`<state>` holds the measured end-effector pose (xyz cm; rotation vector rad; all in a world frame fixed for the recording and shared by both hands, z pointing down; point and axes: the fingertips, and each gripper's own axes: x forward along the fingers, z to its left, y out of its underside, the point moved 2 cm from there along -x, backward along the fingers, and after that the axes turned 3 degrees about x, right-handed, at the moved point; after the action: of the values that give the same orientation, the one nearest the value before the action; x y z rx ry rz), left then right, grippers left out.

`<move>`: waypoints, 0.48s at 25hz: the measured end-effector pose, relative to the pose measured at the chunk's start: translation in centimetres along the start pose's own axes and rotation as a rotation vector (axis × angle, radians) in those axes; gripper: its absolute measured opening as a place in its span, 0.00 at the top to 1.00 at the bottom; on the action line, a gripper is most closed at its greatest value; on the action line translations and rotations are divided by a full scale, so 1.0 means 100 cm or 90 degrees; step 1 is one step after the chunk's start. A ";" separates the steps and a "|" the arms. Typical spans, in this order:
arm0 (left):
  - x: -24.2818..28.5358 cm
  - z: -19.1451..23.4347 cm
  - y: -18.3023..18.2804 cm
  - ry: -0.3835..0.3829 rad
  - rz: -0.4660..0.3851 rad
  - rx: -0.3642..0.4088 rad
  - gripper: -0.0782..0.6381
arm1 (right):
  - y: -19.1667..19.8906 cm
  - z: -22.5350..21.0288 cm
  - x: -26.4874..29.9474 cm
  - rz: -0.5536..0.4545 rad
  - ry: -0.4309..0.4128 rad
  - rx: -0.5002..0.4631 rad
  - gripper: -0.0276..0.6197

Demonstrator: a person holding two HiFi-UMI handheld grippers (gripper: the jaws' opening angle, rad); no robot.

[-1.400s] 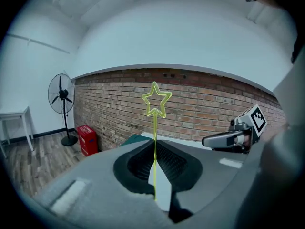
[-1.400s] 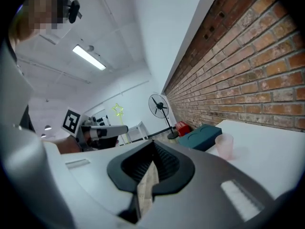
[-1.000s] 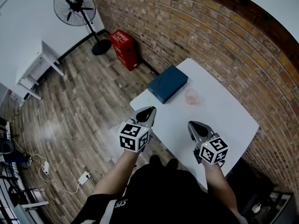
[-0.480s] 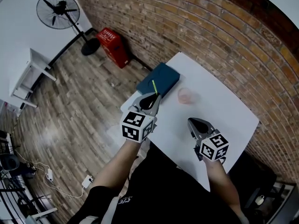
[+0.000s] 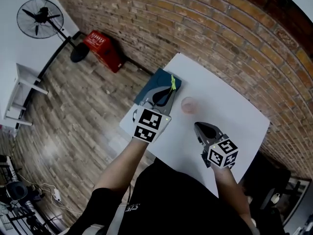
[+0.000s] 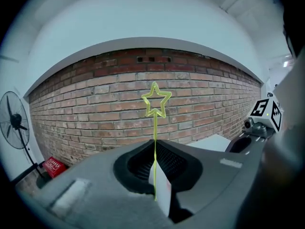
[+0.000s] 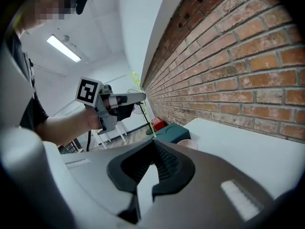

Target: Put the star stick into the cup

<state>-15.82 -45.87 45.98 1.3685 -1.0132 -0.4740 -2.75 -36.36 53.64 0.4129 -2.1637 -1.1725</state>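
At the near side of a white table (image 5: 230,116) a person in a dark top stands with a gripper in each hand, over a floor of wood planks (image 5: 73,121). The right gripper (image 5: 199,128) is held over the plain tabletop, its jaws closed together with nothing in them. The left gripper (image 5: 165,94) is over the table's left side, its jaws pinched tight on the star stick (image 6: 155,128).

That thin yellow-green stick stands close to upright. Its long axis runs up and down, crosswise to the gripper, with the outlined star at the top and the plain tail hanging below the jaws.

Just past it and to the right, a pale pink cup (image 5: 188,105) sits on the table, apart from the stick and roughly between the two grippers. A dark blue box (image 5: 152,84) lies on the table's far left corner, beneath and behind the stick. Right of the cup, the white top runs open to its far and right edges.

A brick wall (image 5: 195,18) stands close behind the table. Farther off to the left are a red crate (image 5: 102,44), a standing fan (image 5: 38,19) and a small white side table (image 5: 22,94).
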 end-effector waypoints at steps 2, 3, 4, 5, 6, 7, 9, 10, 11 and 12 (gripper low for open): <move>0.011 0.000 -0.003 0.021 -0.003 -0.008 0.87 | 0.000 -0.008 0.000 -0.003 0.016 0.012 0.96; 0.017 -0.001 -0.004 0.032 -0.004 -0.015 0.87 | -0.001 -0.012 0.000 -0.006 0.023 0.018 0.96; 0.022 -0.001 -0.004 0.042 -0.004 -0.022 0.87 | -0.002 -0.015 0.000 -0.008 0.030 0.023 0.96; 0.026 -0.002 -0.004 0.053 -0.003 -0.031 0.87 | -0.003 -0.017 0.000 -0.011 0.035 0.028 0.96; 0.031 -0.004 -0.004 0.065 -0.001 -0.042 0.87 | -0.003 -0.019 0.001 -0.012 0.039 0.032 0.96; 0.035 -0.007 -0.004 0.078 0.002 -0.053 0.87 | -0.003 -0.021 0.000 -0.013 0.044 0.035 0.96; 0.046 -0.013 -0.004 0.100 0.001 -0.072 0.87 | -0.001 -0.026 -0.002 -0.014 0.056 0.042 0.96; 0.051 -0.016 -0.005 0.108 -0.001 -0.078 0.87 | 0.000 -0.029 -0.004 -0.013 0.062 0.045 0.96; 0.056 -0.018 -0.005 0.114 -0.002 -0.082 0.87 | 0.001 -0.032 -0.005 -0.013 0.067 0.048 0.96; 0.061 -0.020 -0.004 0.120 -0.003 -0.085 0.87 | 0.003 -0.035 -0.008 -0.012 0.073 0.052 0.96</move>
<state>-10.92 -49.64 47.70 1.2707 -0.8111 -0.4006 0.16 -38.02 55.01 0.5236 -2.1168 -1.0475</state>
